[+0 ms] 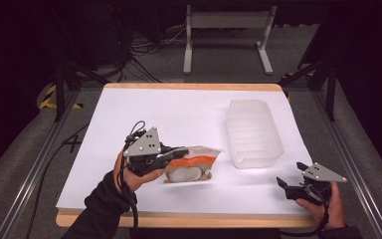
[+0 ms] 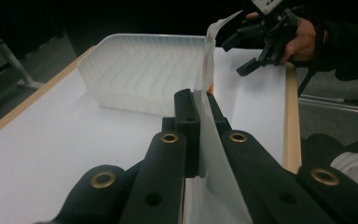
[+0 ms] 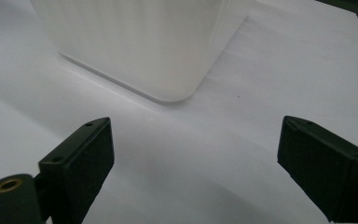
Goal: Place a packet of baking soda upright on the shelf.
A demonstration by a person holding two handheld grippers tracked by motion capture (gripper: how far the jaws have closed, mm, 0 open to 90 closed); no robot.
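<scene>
Pouch (image 1: 191,165) hangs pinched by its thin edge in the closed left gripper (image 1: 173,154); it could slip or tear before reaching the bin (image 1: 252,130). Right gripper (image 1: 289,186) waits wide open, empty.

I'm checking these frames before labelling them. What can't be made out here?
- Printed text on the pouch: too small and blurred in the high view; edge-on between the jaws in the left gripper view.
- Inside of the white plastic tub: translucent glare in the high view; only an outer corner in the right gripper view.
- Left gripper pads: covered by the pouch's edge.
</scene>
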